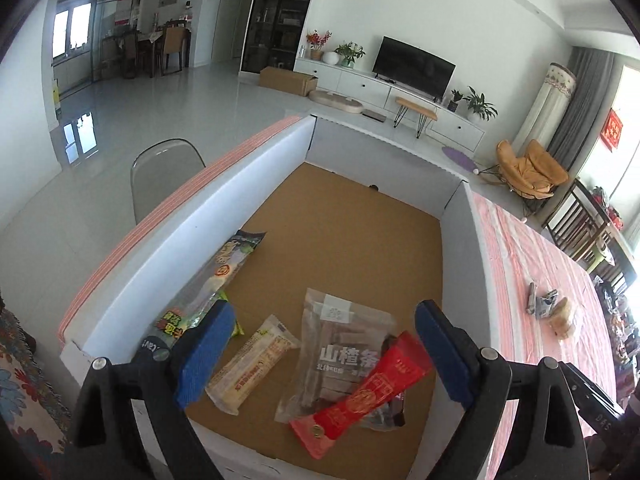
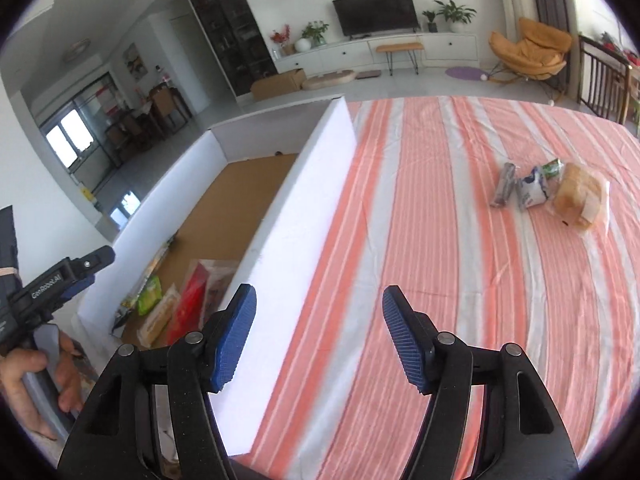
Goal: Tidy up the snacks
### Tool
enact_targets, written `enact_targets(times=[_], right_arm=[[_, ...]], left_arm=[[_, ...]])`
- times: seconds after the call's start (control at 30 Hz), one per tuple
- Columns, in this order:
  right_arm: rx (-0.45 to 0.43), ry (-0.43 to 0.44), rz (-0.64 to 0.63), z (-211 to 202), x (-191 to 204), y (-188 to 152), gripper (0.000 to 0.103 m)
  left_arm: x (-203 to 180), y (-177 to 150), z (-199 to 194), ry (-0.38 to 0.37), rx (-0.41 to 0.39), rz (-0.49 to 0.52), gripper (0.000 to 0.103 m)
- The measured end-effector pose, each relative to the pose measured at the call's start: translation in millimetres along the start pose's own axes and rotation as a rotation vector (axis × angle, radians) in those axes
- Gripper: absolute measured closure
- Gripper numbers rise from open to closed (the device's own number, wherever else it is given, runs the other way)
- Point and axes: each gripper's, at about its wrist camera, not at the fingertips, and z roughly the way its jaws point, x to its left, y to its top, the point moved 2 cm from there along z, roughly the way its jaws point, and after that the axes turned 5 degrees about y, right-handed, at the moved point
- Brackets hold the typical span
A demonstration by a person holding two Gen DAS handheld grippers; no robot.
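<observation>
Left wrist: snacks below open gripper

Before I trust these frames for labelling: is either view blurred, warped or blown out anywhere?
Left wrist view: sharp; print on the red packet is readable; fisheye bends the box wall; the windows are blown out. Right wrist view: the near cloth stripes and box wall are smeared; the bread is soft; the corners are dark.

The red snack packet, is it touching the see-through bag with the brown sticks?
Touching. The left wrist view shows the red snack packet lying across the see-through bag, overlapping its lower corner.
</observation>
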Motion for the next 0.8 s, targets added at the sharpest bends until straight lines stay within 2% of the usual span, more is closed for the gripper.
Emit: enact_targets(times=[0.17,0.23,0.37,0.43,0.5,0.57,0.67,0.8], right_arm=[[-0.034,-0.328,0.12,-19,-107,-19,0.031],[-0.028,-0.447,0.184,-29,-154,-32,0.031],[-0.052,-0.594,0.25,-55,-212,-54,0.031],[-0.077,-0.615,0.311,-68,-227,-62,0.031],[-0.121,-0.574,0.371,-76,-235,-63,0.031],[-0.141,-0.595,0.381,-77,-238,-62,0.031],[-0.128,-0.616,0.411,-73,-245,-65,0.031],[-0.104,-0.635,0.459,-71,-254,-72,0.031]], left_arm=[[-80,-5,-32,-0.145,-0.037,0.125,0.01],[-114,-14,-44,-0.203,-0.04,0.194,0.005],[-189,-42,-60,-0.335,-0.006,0.326,0.002],[-227,-62,-57,-0.381,0.038,0.403,0.002],[-266,-83,-49,-0.417,0.068,0.48,0.002],[-298,-103,-30,-0.421,0.088,0.552,0.002],[-331,-129,12,-0.347,0.126,0.632,0.002],[-347,-148,62,-0.256,0.139,0.671,0.002]])
